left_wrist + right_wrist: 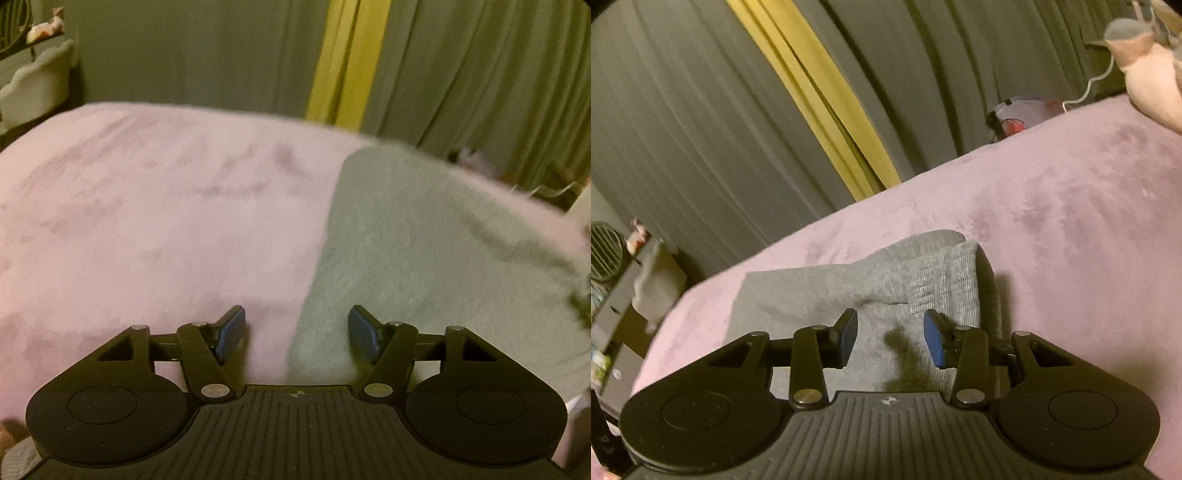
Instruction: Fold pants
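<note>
Grey pants (886, 280) lie folded in a compact bundle on a pink blanket (1071, 206), with the ribbed waistband (942, 277) on top at the right. My right gripper (890, 338) is open and empty just above the near part of the bundle. In the left wrist view the grey pants (424, 251) fill the right half, blurred. My left gripper (296, 334) is open and empty, hovering over the left edge of the pants where grey meets the pink blanket (147, 221).
Grey curtains with a yellow strip (343, 62) hang behind the bed. A pale chair (37, 85) stands at the far left. A plush toy (1145, 70) and a white cable lie at the bed's far right, and shelves (613, 295) stand left of the bed.
</note>
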A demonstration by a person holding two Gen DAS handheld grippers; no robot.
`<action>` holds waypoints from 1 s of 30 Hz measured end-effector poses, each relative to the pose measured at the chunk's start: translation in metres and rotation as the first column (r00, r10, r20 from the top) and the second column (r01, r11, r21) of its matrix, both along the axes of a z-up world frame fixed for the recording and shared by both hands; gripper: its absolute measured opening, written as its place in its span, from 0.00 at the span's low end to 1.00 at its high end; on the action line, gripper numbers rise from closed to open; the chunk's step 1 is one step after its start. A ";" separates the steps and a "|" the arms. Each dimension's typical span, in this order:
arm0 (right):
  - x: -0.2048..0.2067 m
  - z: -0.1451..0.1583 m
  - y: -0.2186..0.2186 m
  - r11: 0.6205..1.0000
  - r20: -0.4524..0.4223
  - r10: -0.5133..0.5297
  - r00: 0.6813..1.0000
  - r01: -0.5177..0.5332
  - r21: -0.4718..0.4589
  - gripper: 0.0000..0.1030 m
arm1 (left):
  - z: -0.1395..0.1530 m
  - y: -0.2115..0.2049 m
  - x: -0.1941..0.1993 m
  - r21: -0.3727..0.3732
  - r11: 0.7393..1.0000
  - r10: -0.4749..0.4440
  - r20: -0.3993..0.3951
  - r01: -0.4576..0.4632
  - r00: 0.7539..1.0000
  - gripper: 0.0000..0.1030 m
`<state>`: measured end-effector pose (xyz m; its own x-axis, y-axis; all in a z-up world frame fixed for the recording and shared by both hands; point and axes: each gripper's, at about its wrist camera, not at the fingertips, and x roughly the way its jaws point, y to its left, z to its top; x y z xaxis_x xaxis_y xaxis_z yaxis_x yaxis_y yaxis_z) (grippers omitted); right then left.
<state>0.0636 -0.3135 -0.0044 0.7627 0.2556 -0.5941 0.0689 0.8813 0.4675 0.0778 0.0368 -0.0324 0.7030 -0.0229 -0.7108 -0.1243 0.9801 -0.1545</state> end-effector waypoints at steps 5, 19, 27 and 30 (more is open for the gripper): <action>-0.019 0.004 0.011 0.999 -0.008 0.035 0.999 -0.034 0.035 0.38 | 0.010 -0.007 -0.012 -0.032 0.992 -0.114 0.129 0.119 0.985 0.84; -0.020 -0.011 0.049 0.974 -0.137 0.226 0.964 -0.228 0.005 0.48 | -0.013 -0.034 0.001 0.006 0.971 -0.236 -0.107 0.238 0.966 0.95; -0.004 0.000 0.042 0.982 -0.100 0.169 0.981 -0.176 -0.067 0.48 | -0.015 -0.034 0.000 0.003 0.973 -0.229 -0.116 0.231 0.966 0.97; 0.014 0.013 0.030 0.987 -0.068 0.104 0.992 -0.111 -0.115 0.45 | -0.016 -0.033 0.003 0.003 0.974 -0.223 -0.117 0.225 0.968 0.98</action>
